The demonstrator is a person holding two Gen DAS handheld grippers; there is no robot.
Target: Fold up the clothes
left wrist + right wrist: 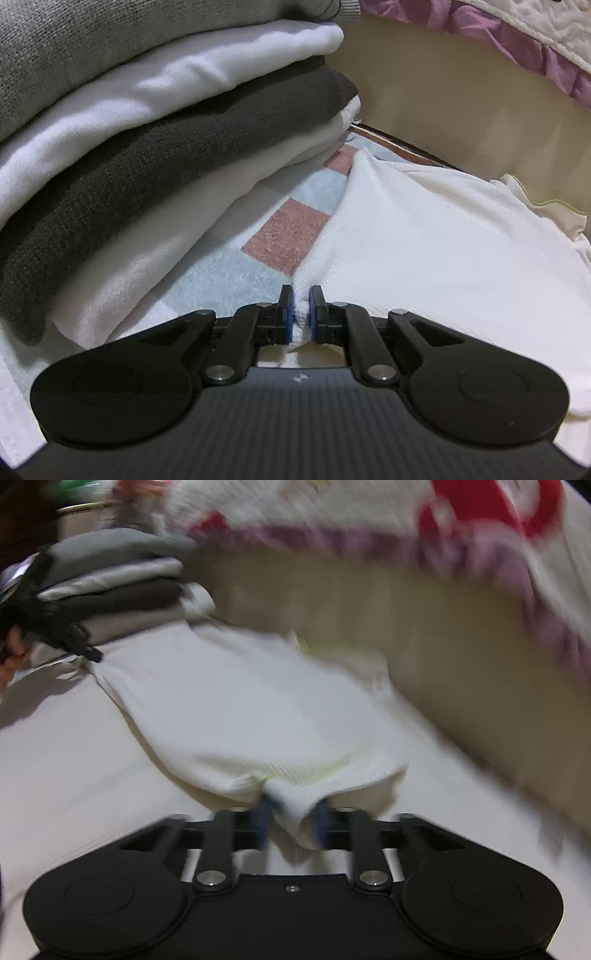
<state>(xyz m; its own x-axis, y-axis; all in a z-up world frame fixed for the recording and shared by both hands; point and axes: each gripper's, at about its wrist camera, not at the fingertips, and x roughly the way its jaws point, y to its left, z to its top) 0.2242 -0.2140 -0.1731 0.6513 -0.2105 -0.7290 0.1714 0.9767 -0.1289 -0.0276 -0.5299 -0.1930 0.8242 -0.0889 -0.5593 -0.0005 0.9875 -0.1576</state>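
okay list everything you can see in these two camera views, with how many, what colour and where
white garment: one, white with a thin yellow-green trim, spread on the blanket, pinched at two edges by the claws
folded clothes: one stack, grey, white, dark brown, white from the top down, left of the garment
blanket: one, pale blue and dusty pink checks, under everything
quilt: one, white with a purple frill, upper right, hanging over a beige panel
left claw: one, black with blue pads, shut on the garment's edge
right claw: one, black, shut on a bunched edge of the garment; view blurred
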